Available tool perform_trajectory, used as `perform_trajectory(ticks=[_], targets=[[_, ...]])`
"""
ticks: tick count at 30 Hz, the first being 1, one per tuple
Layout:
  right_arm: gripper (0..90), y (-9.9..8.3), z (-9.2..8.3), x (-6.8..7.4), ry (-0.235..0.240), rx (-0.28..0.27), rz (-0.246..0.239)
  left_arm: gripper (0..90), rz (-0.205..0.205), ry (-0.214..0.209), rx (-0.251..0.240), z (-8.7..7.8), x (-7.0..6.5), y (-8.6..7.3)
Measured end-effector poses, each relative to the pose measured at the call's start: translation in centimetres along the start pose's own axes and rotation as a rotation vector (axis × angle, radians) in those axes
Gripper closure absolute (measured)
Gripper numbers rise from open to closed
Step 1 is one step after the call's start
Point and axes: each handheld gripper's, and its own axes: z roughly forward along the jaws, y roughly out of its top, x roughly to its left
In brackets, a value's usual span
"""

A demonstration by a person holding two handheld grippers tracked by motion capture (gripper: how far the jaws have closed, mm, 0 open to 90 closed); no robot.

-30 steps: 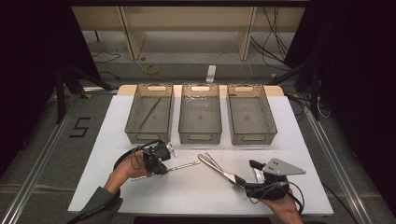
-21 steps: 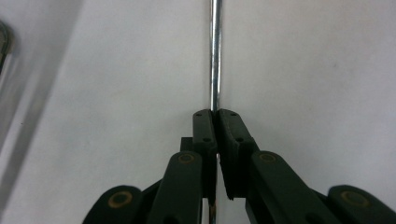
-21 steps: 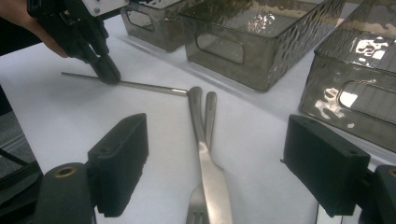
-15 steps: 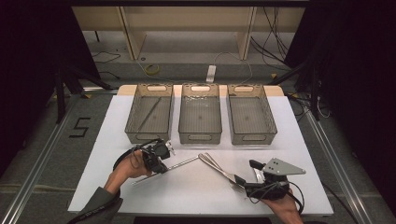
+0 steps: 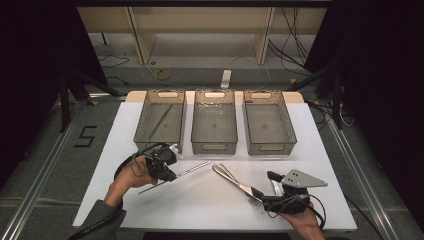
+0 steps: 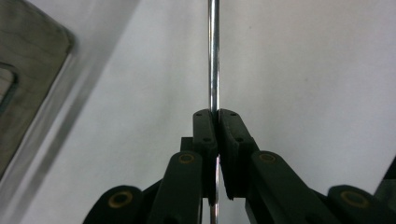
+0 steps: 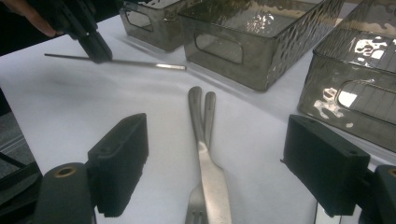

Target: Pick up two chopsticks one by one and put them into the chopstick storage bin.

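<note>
White tabletop (image 5: 210, 200), left gripper (image 6: 216, 126) jaws clamped on metal rod (image 6: 213, 56), right gripper (image 7: 217, 163) jaws apart around two forks (image 7: 205, 140).

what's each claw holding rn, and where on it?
Left claw is shut on a thin metal rod, gripping it partway along, with rod sticking out both sides. Right claw is open, holding nothing; two forks lie between its jaws, untouched.

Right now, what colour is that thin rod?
Shiny silver metal rod, clamped between the left gripper's black fingers; left gripper view shows it best.
</note>
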Motion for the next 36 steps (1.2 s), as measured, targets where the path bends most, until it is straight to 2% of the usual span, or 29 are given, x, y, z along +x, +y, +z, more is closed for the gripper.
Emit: perform_trajectory(ticks=[5,10,14,20,24,27,36], targets=[[22.9,0.0,0.0,0.0,-0.001,0.0,0.001,85.4,-0.023,0.021,-0.082,-2.3,0.2,0.2],[22.9,0.0,0.1,-0.1,-0.003,0.004,0.001,85.4,-0.091,0.06,-0.172,-3.9,0.7,0.0],[22.9,0.0,0.1,-0.1,-0.003,0.003,0.001,85.4,-0.114,0.075,-0.201,-4.2,0.8,0.1],[22.9,-0.1,0.2,-0.1,-0.002,0.006,0.0,85.4,-0.15,0.089,-0.258,-5.0,1.6,0.4],[22.9,-0.1,0.2,-0.1,-0.001,0.008,0.003,85.3,-0.184,0.104,-0.305,-5.7,2.5,0.4],[22.9,-0.1,0.2,-0.1,-0.001,0.006,0.006,85.4,-0.216,0.114,-0.326,-5.8,3.2,0.3],[22.9,-0.1,0.2,-0.1,0.0,0.008,0.003,85.3,-0.279,0.141,-0.391,-6.6,5.3,0.4]])
